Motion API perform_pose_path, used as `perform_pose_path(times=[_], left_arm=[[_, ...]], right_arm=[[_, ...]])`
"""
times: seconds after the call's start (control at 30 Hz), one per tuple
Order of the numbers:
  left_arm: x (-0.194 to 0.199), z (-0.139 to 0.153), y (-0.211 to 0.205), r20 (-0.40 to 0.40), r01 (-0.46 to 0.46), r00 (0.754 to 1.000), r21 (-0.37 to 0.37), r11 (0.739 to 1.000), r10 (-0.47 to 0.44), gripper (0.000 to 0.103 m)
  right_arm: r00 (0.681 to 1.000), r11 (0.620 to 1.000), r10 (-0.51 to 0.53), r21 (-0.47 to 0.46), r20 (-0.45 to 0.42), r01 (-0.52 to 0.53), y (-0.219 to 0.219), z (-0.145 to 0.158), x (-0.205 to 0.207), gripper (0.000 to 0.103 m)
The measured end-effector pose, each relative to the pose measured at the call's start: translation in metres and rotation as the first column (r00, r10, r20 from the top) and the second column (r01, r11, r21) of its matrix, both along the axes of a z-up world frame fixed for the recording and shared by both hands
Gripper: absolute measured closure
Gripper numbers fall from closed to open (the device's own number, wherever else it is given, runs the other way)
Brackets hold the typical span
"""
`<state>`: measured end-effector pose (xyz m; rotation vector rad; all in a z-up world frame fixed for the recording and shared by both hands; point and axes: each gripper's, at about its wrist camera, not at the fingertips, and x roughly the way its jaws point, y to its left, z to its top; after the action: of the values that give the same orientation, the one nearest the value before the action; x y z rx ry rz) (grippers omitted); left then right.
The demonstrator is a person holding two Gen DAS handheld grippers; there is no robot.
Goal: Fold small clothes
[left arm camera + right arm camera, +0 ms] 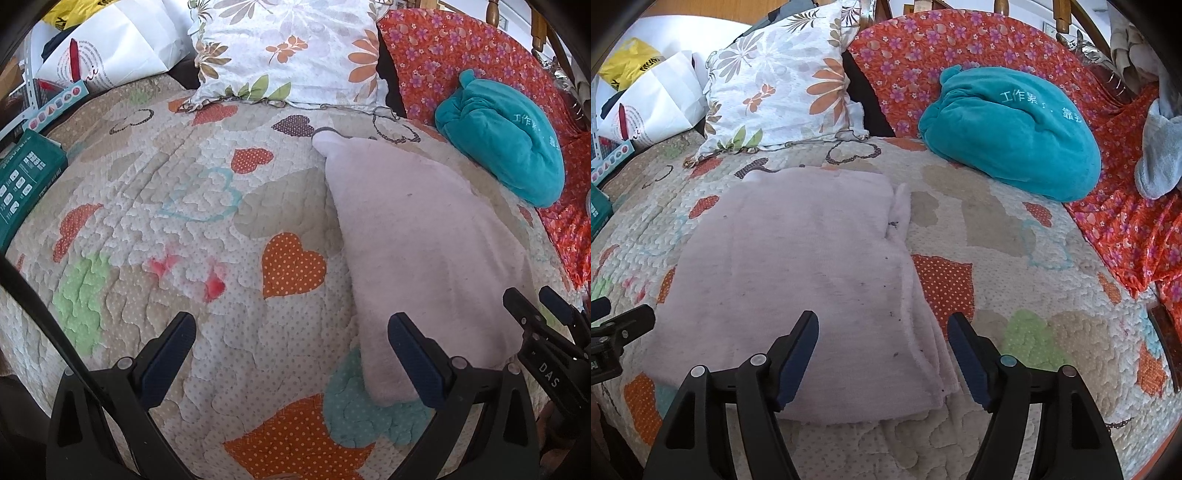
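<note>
A pale pink cloth [798, 280] lies folded flat on the heart-patterned quilt [997, 229]. It also shows in the left wrist view [428, 243], stretching away at the right. My left gripper [291, 325] is open and empty, above the quilt at the cloth's left edge, its right finger [413, 354] over the cloth's near corner. My right gripper [882, 325] is open and empty, just above the cloth's near right edge where layered folds show. The right gripper also shows at the right edge of the left wrist view [535, 306].
A floral pillow [291, 51] and a teal plush cushion [1015, 129] lie at the back of the bed, on an orange flowered cover [1126, 229]. White bags [118, 48] and a green box [26, 177] sit at the left edge.
</note>
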<state>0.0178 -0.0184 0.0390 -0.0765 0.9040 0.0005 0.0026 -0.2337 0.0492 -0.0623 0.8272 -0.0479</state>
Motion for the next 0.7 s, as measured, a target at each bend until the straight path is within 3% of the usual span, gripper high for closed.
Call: perform_pose_path(times=[0.7], left_arm=[[0.0033,-0.0062,0.0051,-0.029,-0.010,1.000,-0.022,1.000,0.010,0.000]], right_arm=[[1.000,1.000,0.022,0.002,-0.001,-0.022,0.0044,-0.0016,-0.0010,0.024]])
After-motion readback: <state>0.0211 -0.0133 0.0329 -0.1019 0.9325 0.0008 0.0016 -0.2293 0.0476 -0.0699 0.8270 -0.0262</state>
